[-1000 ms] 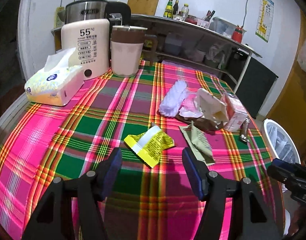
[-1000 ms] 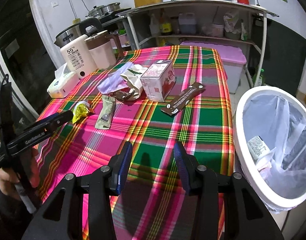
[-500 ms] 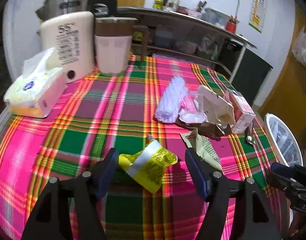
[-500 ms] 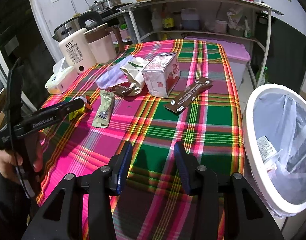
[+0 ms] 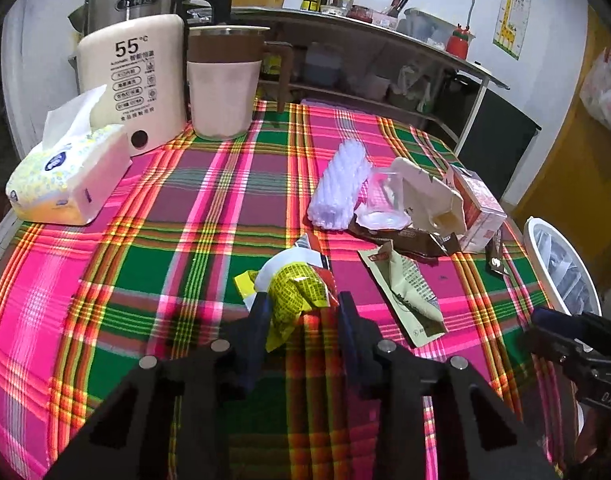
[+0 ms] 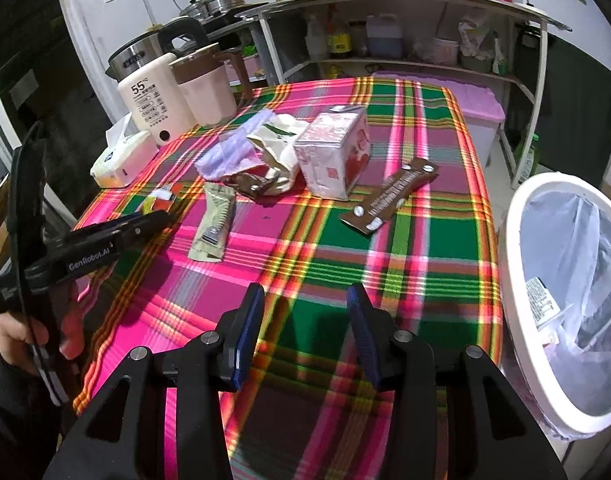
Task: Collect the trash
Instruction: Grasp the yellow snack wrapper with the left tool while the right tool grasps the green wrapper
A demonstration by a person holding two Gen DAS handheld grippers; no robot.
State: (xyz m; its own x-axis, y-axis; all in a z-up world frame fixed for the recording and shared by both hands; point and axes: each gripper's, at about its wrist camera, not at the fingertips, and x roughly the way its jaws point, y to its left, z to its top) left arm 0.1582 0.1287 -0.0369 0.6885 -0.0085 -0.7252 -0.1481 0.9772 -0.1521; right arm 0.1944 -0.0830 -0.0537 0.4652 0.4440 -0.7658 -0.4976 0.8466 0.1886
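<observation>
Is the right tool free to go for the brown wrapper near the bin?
Probably yes: the right tool is open and empty, and only bare tablecloth lies between it and the brown wrapper.

two kettles [image 5: 133, 80], one carton [image 6: 333, 156], one bin [image 6: 561, 300]

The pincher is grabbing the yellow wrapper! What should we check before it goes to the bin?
1. Yellow wrapper between the left gripper fingers: ok, jaws closing on it.
2. Grip firm enough to lift: cannot tell, only its crumpled near end is pinched.
3. Nothing else caught: ok, the green packet lies apart.
4. Right gripper out of the way: ok, open and empty over bare cloth.
5. Bin ready: ok, bag open beside the table edge.
6. Path to the bin clear: cannot tell, other trash lies in between.
</observation>
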